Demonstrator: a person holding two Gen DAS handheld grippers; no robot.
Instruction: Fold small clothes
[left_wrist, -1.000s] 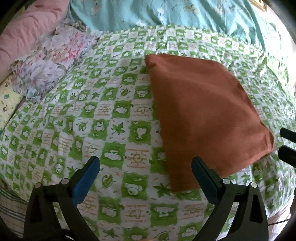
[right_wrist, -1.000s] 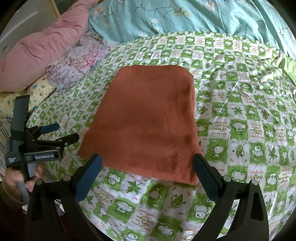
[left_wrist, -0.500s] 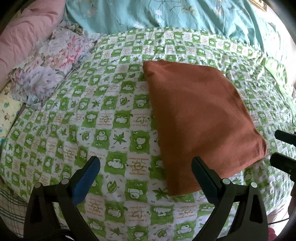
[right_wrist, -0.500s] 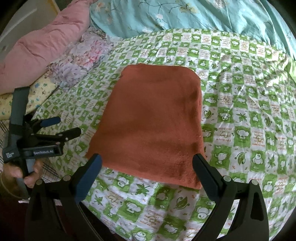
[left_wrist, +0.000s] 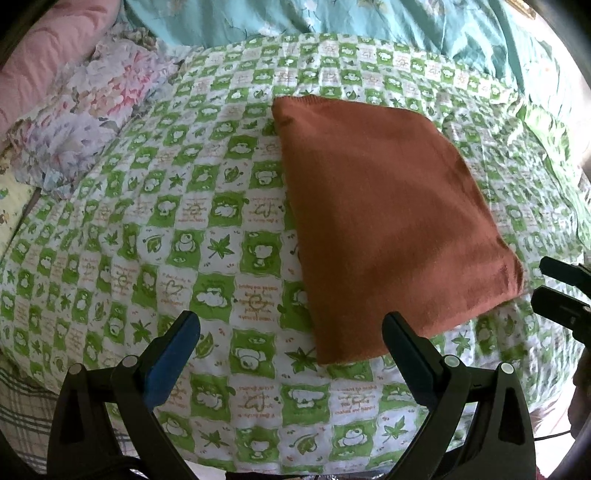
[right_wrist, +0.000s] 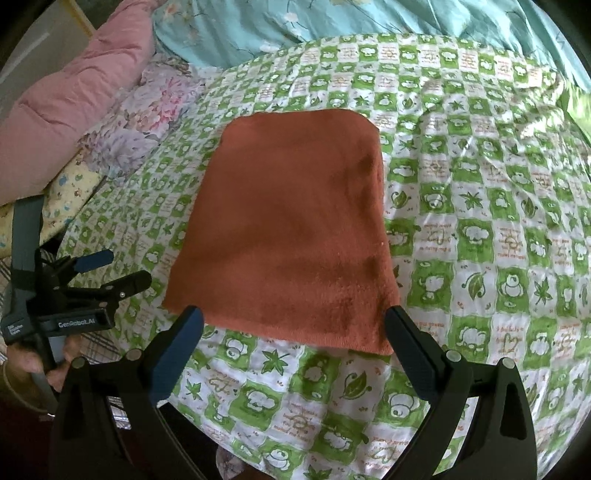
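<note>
A rust-orange cloth (left_wrist: 384, 225) lies folded flat on the green-and-white checked bedspread (left_wrist: 207, 229); it also shows in the right wrist view (right_wrist: 291, 229). My left gripper (left_wrist: 291, 325) is open and empty, above the bedspread at the cloth's near-left corner. My right gripper (right_wrist: 295, 325) is open and empty, its jaws spanning the cloth's near edge without touching it. The left gripper also shows at the left of the right wrist view (right_wrist: 107, 269), open. The right gripper's fingers (left_wrist: 561, 291) show at the right edge of the left wrist view.
A floral fabric pile (left_wrist: 85, 122) and a pink quilt (right_wrist: 66, 114) lie at the far left. A teal floral duvet (left_wrist: 332, 22) runs along the back. The bed's near edge drops off just below both grippers.
Both grippers have drawn back and up from the cloth a little, so the cloth sits farther away in both views. The cloth has not moved.
</note>
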